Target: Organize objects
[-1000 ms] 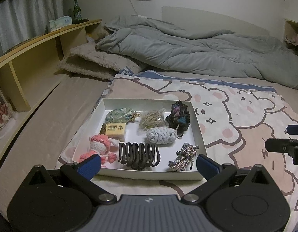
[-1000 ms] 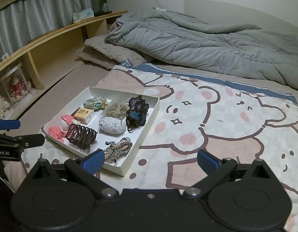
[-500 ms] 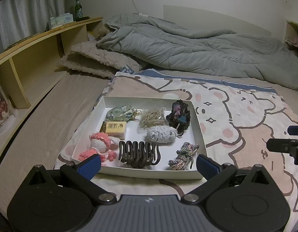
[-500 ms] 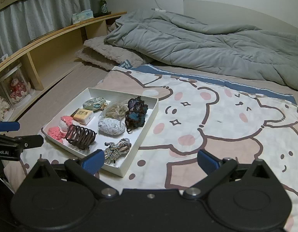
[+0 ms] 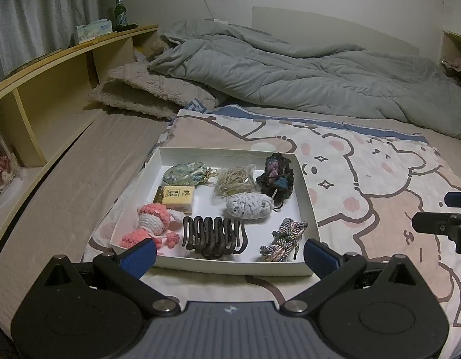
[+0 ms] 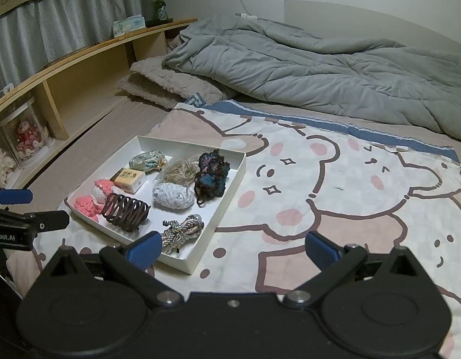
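A white tray [image 5: 305, 185] lies on the bear-print blanket [image 5: 380, 179] and holds several small things: a pink crochet doll [image 5: 149, 224], a dark hair claw [image 5: 214, 236], a braided cord [image 5: 282, 240], a grey-white scrunchie [image 5: 250, 205], a dark scrunchie [image 5: 275, 176], a yellow box [image 5: 174, 196], a green pouch [image 5: 184, 175] and a bag of rubber bands [image 5: 233, 179]. My left gripper [image 5: 229, 252] is open and empty just in front of the tray. My right gripper [image 6: 232, 248] is open and empty over the blanket, right of the tray [image 6: 230, 182].
A grey duvet [image 5: 305, 71] and a folded beige blanket [image 5: 146, 92] lie at the back of the bed. A wooden shelf [image 5: 51, 89] runs along the left, with a bottle [image 5: 119, 9] and a tissue box [image 5: 94, 30] on top.
Both views have shifted slightly; both grippers have drawn back a little from the tray. Nothing in the tray has moved.
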